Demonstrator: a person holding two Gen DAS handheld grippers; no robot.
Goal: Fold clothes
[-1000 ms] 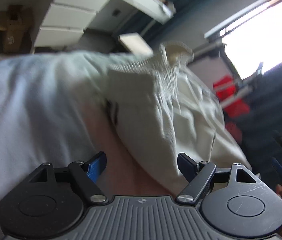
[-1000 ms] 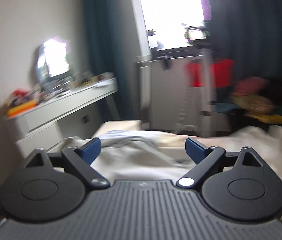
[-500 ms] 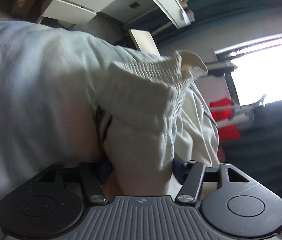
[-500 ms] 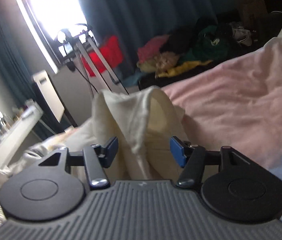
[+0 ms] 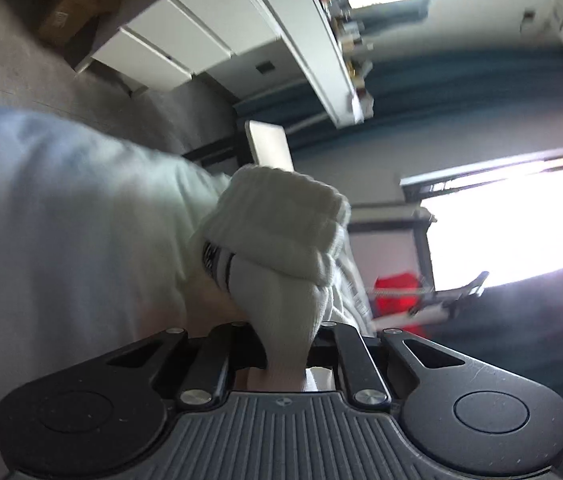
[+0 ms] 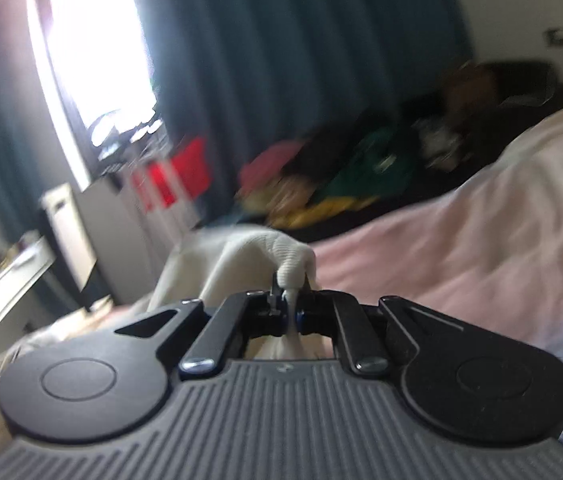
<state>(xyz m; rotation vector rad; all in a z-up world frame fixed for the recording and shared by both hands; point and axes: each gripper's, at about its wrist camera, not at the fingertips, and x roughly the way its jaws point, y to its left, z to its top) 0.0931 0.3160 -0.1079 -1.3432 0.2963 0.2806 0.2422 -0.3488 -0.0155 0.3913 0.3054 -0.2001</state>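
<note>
Left hand-held gripper point(image 5: 286, 354) is clamped on a bunched ribbed edge of the cream garment point(image 5: 277, 220). Its jaws have just been closing and the cloth's squeezed tight between them. Right hand-held gripper point(image 6: 290, 314) same deal: jaws just closed, pinching a thin fold of the garment point(image 6: 265, 248), w/ cloth poking up above the tips.

Garment's lying on the bed point(image 6: 461, 248), rumpled, on a pinkish cover. Rest of it trails off to the left in the right wrist view. That view's blurry btw.

Handling-wise, imo it's soft, light and floppy, so it'll sag and bunch wherever it isn't held. Ribbed hem is thicker, so prob the best place to grab. Two spread-apart points on the edge should keep it flat for the fold.

Bg: desk w/ drawers point(image 5: 185, 40), window point(image 5: 505, 216), dark curtain point(image 6: 281, 60), clothes pile point(image 6: 353, 176).
</note>
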